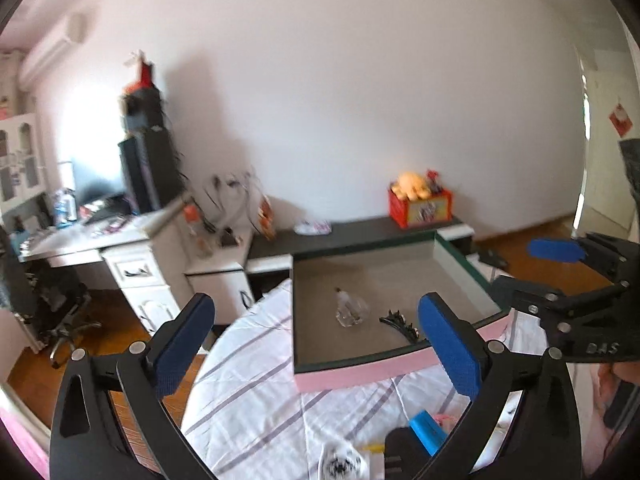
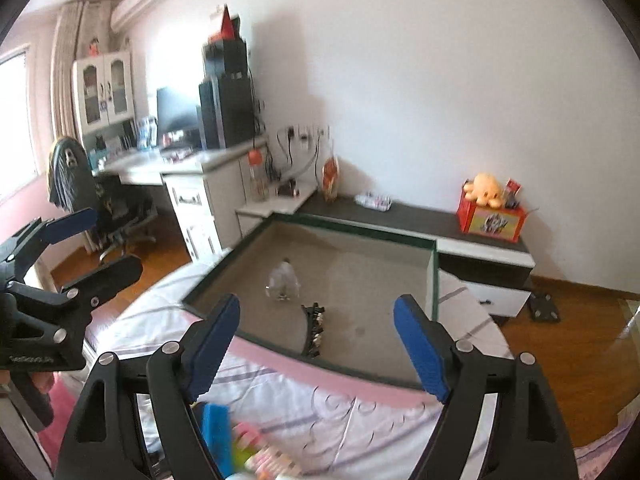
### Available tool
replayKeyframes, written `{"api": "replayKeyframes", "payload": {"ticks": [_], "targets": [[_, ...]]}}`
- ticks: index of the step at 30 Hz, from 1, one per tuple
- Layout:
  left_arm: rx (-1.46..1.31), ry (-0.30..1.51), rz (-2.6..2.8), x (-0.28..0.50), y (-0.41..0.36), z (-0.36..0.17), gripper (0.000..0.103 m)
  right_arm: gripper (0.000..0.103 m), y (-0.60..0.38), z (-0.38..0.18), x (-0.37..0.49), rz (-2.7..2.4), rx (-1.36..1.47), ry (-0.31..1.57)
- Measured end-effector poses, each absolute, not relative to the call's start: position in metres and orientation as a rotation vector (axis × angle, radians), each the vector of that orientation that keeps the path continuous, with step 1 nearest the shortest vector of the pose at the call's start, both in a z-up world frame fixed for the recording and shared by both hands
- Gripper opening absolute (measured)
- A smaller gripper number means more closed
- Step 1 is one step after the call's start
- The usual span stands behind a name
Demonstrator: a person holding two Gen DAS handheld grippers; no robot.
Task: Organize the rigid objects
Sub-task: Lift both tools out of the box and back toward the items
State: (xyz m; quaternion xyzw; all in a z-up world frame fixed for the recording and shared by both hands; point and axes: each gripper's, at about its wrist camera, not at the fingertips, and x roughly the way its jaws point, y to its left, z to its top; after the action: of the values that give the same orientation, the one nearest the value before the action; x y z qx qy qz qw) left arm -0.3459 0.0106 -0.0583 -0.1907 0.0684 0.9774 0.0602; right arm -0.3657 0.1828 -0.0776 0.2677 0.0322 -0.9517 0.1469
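A shallow box with a pink front wall and dark green rim lies on the bed; it also shows in the right wrist view. Inside lie a clear glass bottle and a black hair clip. My left gripper is open and empty, held above the bed before the box. My right gripper is open and empty, over the box's front edge. A blue object and several small items lie on the bed below the grippers, partly hidden.
The bed has a white striped sheet. A dark low cabinet behind the box carries a red box with an orange plush toy. A white desk with a computer and an office chair stand at left. Wood floor surrounds.
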Motion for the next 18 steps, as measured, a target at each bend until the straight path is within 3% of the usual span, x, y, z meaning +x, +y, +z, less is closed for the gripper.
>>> {"api": "replayKeyframes", "payload": {"ticks": [3,4,18], "targets": [[-0.507,0.188,2.997,-0.309,0.008,-0.051,0.103,0.093,0.180,-0.065,-0.326,-2.813,0.680,0.134],[-0.498,0.176,3.004,-0.298,0.007,-0.050,0.103,0.103,0.180,-0.063,-0.313,-2.836,0.650,0.145],[-0.390,0.200,3.070,-0.173,0.001,-0.058,0.103,0.103,0.197,-0.055,-0.167,-2.992,0.494,0.078]]}}
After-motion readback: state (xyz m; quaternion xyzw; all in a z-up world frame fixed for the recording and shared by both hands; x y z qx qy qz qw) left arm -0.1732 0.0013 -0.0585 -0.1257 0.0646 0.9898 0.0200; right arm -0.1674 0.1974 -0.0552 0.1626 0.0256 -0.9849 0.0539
